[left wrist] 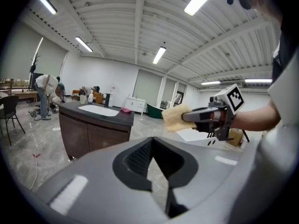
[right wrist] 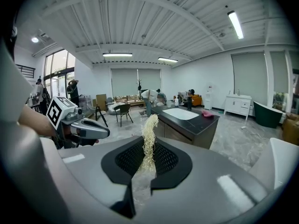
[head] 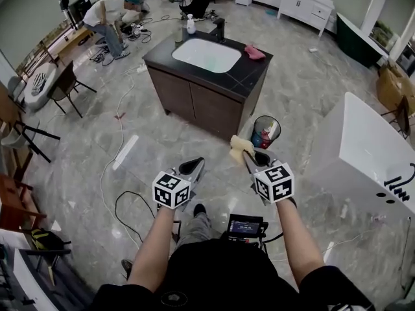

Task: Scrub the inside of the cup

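The sponge (head: 239,145) is a pale yellow, coarse, fibrous pad. The left gripper view shows it (left wrist: 176,118) as a floppy square, and the right gripper view shows it (right wrist: 149,127) edge-on as a thin stringy strip. The right tongs (head: 247,155) are clenched on it. The strip runs up through the seam of the right tongs (right wrist: 147,157) and sticks out well past their tips. The left tongs (head: 195,165) are clenched with nothing in them, their halves meeting along a narrow seam (left wrist: 156,157). They are held level with the right pair, beside the sponge but apart from it. Both pairs hang over the grey marble floor (head: 162,141) in front of the person, short of the dark vanity (head: 214,102). Its black surface (head: 254,70) carries a white basin (head: 206,55), a faucet (head: 219,28), a white bottle (head: 190,23) and a pink cloth (head: 254,52). I cannot tell which thing there is the cup. Just beyond the sponge a small bin (head: 266,131) stands by the vanity's near corner, between it and the white tub (head: 363,154) at the right. Bare floor lies open between the tongs and the vanity front. A black cable (head: 120,206) loops on the floor at the left, and a dark chair (head: 65,86) stands farther off that way. People (head: 107,15) bend over gear on the far side of the room.
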Demonstrator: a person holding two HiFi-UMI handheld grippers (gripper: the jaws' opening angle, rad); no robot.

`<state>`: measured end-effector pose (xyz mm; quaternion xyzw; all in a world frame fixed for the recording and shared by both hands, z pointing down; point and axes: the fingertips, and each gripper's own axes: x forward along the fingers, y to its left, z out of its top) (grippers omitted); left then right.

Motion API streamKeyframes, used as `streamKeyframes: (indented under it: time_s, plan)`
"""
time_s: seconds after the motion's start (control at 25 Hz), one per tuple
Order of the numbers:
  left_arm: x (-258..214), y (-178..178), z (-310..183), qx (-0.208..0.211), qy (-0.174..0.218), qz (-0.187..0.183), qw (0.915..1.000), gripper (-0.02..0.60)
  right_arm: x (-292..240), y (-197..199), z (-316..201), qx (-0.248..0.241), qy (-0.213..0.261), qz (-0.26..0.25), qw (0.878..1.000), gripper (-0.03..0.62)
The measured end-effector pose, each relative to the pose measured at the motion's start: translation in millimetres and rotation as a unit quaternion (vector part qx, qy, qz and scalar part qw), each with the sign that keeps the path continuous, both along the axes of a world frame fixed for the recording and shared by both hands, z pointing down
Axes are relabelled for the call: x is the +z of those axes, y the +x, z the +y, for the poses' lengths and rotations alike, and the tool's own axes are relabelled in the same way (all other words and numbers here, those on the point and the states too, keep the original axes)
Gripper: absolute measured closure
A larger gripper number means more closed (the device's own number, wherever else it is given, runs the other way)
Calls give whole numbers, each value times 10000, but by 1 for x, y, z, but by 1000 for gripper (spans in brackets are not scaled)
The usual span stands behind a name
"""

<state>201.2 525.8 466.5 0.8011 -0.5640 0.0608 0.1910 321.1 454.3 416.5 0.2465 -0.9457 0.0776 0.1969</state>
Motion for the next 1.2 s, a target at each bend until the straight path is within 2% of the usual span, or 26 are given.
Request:
streamKeyframes:
  time_s: [0.44,0.72,1.2]
  plan:
    - [0,-66,-89,443,-69,160,9989,581,-5,-59,-77,491,-16,190,9986,551]
    - [-1,-104,-121,687,-87,178,9974,581,-2,-93,-101,727,-49,225,9971,551]
    - [27,-140,-173,710,-368,253,9965,581,24,-132,-158,717,-271,269,9967,551]
